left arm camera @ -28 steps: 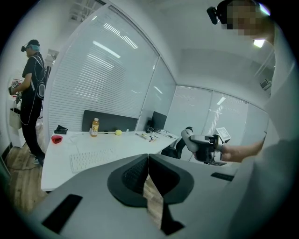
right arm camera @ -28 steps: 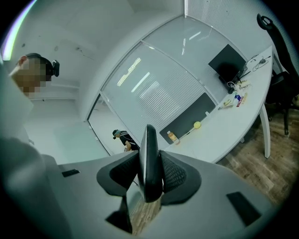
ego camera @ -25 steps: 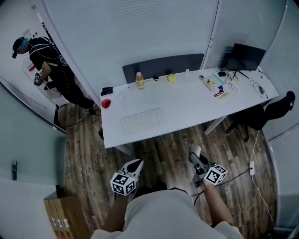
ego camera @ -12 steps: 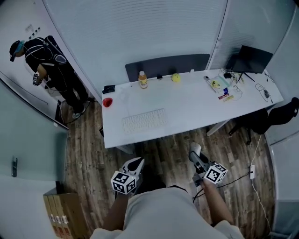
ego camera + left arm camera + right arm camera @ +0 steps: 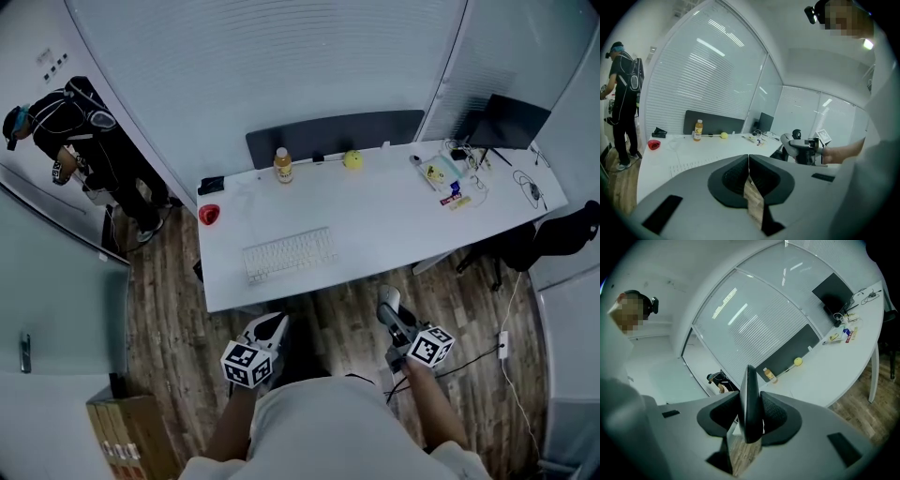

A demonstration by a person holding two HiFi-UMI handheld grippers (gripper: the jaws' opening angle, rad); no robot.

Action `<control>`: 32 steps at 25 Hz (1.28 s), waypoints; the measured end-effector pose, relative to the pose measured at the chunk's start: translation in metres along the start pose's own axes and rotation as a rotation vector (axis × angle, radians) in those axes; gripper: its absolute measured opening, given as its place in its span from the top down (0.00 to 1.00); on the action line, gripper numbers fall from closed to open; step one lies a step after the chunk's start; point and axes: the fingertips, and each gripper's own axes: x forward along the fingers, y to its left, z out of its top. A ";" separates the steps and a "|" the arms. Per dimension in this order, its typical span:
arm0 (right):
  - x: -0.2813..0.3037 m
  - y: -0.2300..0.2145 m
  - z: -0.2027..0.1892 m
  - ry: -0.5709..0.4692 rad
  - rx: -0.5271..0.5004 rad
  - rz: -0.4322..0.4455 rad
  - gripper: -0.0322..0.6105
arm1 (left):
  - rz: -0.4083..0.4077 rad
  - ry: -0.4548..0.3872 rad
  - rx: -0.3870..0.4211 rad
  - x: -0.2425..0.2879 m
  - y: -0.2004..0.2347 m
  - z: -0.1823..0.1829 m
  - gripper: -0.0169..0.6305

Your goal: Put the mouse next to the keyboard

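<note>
While one keyboard [image 5: 289, 255] lies on desk [image 5: 394, 225], left tool [image 5: 748, 161] pressed together, right tool [image 5: 750, 404] pinching one mouse [image 5: 751, 380].

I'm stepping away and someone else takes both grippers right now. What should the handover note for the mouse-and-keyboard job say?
Left gripper: shut, empty, held low in front of the body.
Right gripper: shut on the rounded light-grey mouse, over the wooden floor, short of the table.
Flat white keyboard: lies near the front edge of the long white table, with bare tabletop to its right.
Done: mouse is gripped.
Left: carry it over the table, set it down beside the keyboard, release.
</note>
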 end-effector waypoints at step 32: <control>0.164 -0.090 -0.011 0.235 0.055 -0.250 0.71 | -0.202 0.162 -0.029 0.112 0.136 0.021 0.95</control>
